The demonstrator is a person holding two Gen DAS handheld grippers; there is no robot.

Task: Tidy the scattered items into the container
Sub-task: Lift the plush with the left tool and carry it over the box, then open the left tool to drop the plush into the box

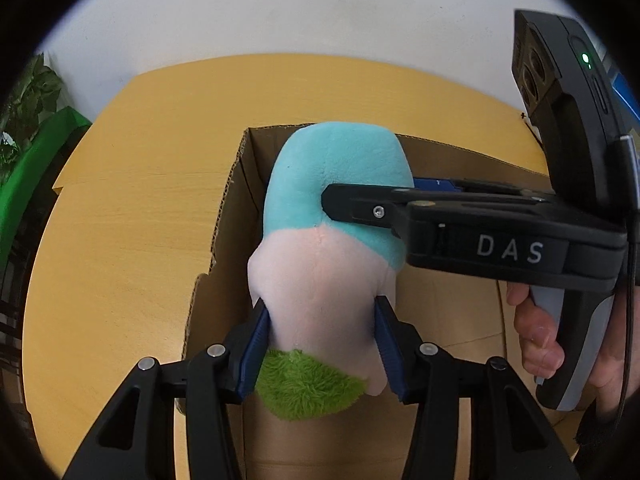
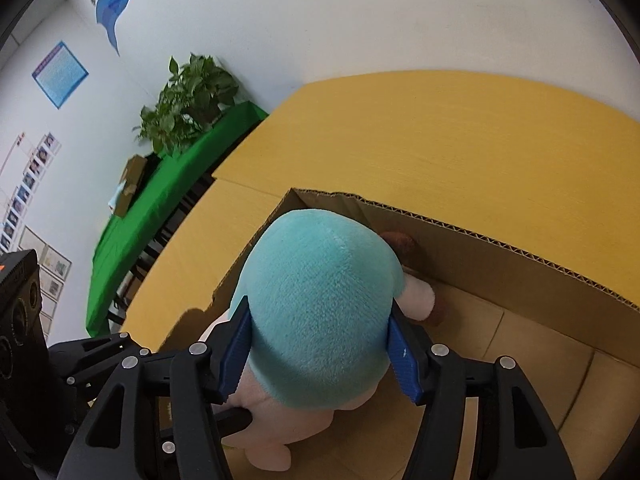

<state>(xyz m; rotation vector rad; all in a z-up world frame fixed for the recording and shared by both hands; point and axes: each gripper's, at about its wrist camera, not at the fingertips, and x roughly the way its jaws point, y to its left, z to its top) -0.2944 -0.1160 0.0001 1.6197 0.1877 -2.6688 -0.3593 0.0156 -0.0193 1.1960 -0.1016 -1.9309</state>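
Observation:
A plush toy [image 1: 320, 256] with a teal top, a pale pink body and a green fuzzy patch hangs over the open cardboard box [image 1: 224, 216]. My left gripper [image 1: 322, 336] is shut on its pink body. My right gripper [image 2: 318, 340] is shut on its teal top [image 2: 320, 300], and it reaches in from the right in the left wrist view [image 1: 332, 204]. The toy is inside the box opening [image 2: 500, 248]. A brown plush shape [image 2: 402, 242] lies behind it against the box's far wall.
The box stands on a yellow wooden table [image 2: 440, 132]. A table with a green cloth [image 2: 172, 196], a potted plant [image 2: 188, 96] and a small carton stands off to the left by a white wall with posters.

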